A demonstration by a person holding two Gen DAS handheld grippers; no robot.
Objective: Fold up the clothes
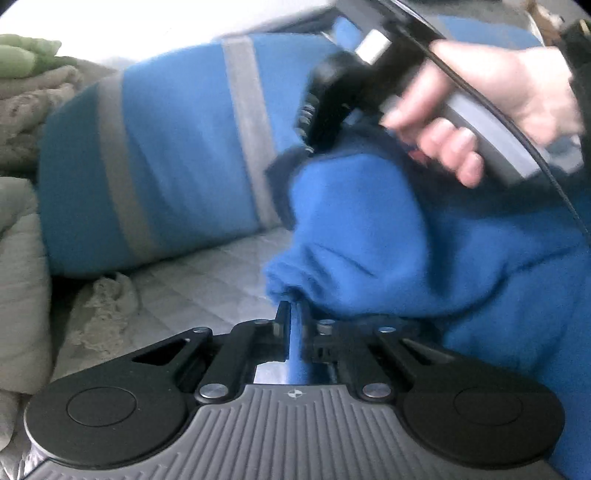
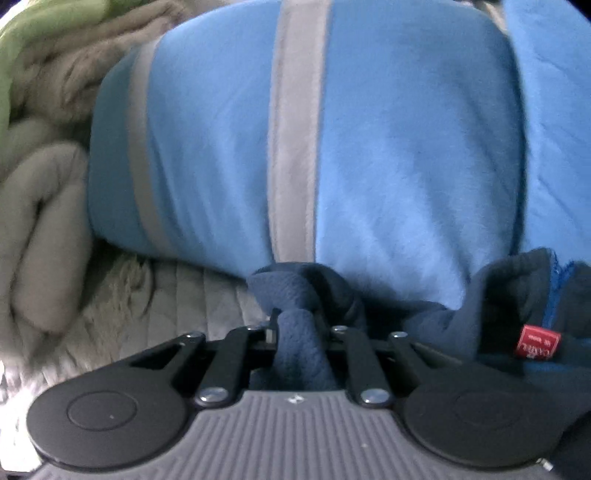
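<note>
Ahead of you lies a large light-blue fleece bolster crossed by grey bands [image 2: 388, 140], resting on a pale grey quilted mattress cover [image 1: 207, 280]. To your left you have a heap of beige, rumpled bedding [image 2: 44, 206], and behind it a fold of green cloth [image 2: 40, 33] in the far corner. A scrap of cream, lacy fabric [image 1: 107, 299] sits on the quilting just below the bolster's near edge. Bright, washed-out daylight fills the space above the bolster [image 1: 147, 22] in your left view.

A fuzzy matt fleece jumper [image 1: 388, 229], a quilted cloth mattress [image 1: 207, 280] and matt black plastic fingers [image 2: 273, 325] with shiny metal rivets are seen.
</note>
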